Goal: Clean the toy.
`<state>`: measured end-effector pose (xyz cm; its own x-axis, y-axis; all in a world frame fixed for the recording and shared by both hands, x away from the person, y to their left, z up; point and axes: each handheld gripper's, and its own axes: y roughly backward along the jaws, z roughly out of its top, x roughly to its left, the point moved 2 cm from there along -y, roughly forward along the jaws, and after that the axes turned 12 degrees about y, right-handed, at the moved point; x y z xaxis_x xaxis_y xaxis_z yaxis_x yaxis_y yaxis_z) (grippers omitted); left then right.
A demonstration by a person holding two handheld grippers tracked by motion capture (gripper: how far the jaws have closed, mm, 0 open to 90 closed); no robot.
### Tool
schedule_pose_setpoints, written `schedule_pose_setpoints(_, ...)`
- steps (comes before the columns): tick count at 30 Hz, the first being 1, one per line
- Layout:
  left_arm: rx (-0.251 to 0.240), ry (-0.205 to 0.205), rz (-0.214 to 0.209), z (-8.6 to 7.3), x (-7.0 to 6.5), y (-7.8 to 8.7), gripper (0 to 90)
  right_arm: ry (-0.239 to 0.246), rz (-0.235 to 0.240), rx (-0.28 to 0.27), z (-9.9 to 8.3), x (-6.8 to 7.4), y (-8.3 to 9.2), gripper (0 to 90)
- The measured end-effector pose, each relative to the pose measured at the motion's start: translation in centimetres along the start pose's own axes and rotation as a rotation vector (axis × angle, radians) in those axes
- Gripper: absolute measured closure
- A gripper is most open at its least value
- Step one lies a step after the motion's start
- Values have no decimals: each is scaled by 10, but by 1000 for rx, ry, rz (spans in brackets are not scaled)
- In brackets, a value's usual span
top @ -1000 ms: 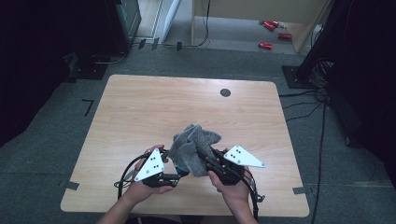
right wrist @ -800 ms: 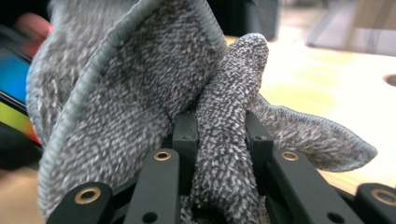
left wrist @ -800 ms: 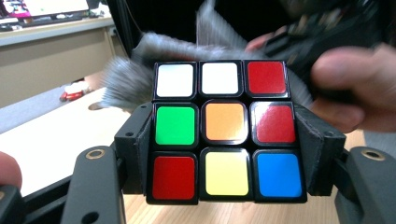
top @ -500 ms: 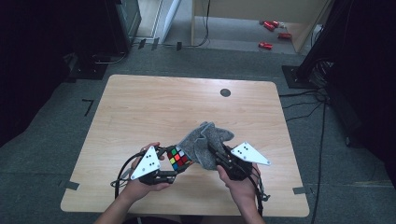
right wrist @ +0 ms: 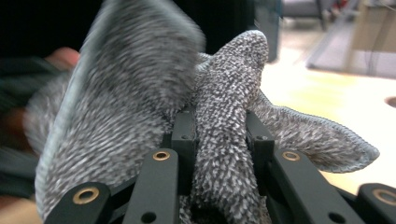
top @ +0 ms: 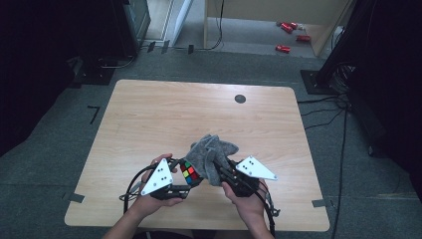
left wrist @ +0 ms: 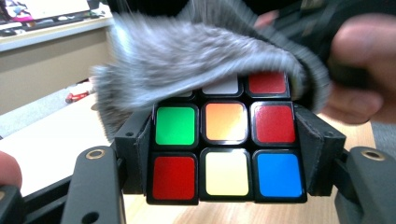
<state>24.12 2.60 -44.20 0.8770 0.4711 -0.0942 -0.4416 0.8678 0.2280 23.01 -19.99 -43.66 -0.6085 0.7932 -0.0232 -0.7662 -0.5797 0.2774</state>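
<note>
We are clamping the cube [left wrist: 226, 149] in the left hand-held gripper [top: 185, 175] while the right hand-held gripper [top: 222, 174], pinching the cloth [top: 211, 152], is draping it over the cube's top.

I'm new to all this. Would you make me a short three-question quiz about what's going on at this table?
1. True or false: the left gripper holds a puzzle cube between its jaws.
2. What does the right gripper clamp? A) a sponge B) a grey cloth C) a cable
3. Which part of the cube does the cloth cover in the left gripper view?

Key:
1. True; the jaws press its two sides.
2. B, the grey cloth.
3. Its top row; the two lower rows of coloured squares show.
</note>
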Motion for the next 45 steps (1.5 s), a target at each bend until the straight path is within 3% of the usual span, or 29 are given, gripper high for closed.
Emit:
schedule_pose_setpoints(3, -22, 9, 1, 2, 3, 4, 346, -18, -27, 84, -11, -11, -6, 722)
schedule_pose_setpoints(5, -19, 7, 7, 2, 5, 4, 346, -18, -50, 102, -14, -16, -7, 722)
schedule_pose_setpoints(8, -12, 9, 7, 1, 6, 4, 345, 2, -90, 97, -12, -20, -4, 722)
schedule_pose_setpoints(12, 12, 2, -13, -2, 2, -2, 345, 15, -115, 48, -3, -19, 3, 722)
schedule_pose_setpoints(14, 34, -10, -17, -5, -1, -6, 345, 5, -89, 12, 2, -14, 6, 721)
schedule_pose_setpoints(17, 64, -21, -14, -8, -5, -11, 345, 1, 0, -59, 14, 2, 12, 717)
schedule_pose_setpoints(20, 62, -20, -15, -9, -6, -12, 345, 49, 54, -107, 24, 19, 15, 716)
schedule_pose_setpoints(23, 58, -28, -5, -7, -6, -9, 345, 78, 62, -90, 21, 24, 12, 716)
schedule_pose_setpoints(26, 44, -26, 0, -5, -4, -6, 345, 55, 38, -52, 12, 15, 6, 716)
schedule_pose_setpoints(29, 14, -6, -13, -1, -2, -3, 345, 38, -2, 45, -2, 3, -3, 716)
schedule_pose_setpoints(32, 5, -8, -9, 0, 1, 0, 345, 11, -13, 94, -14, -3, -9, 716)
schedule_pose_setpoints(45, 11, -7, -6, -1, 1, 0, 345, 11, -15, 73, -9, -6, -5, 708)
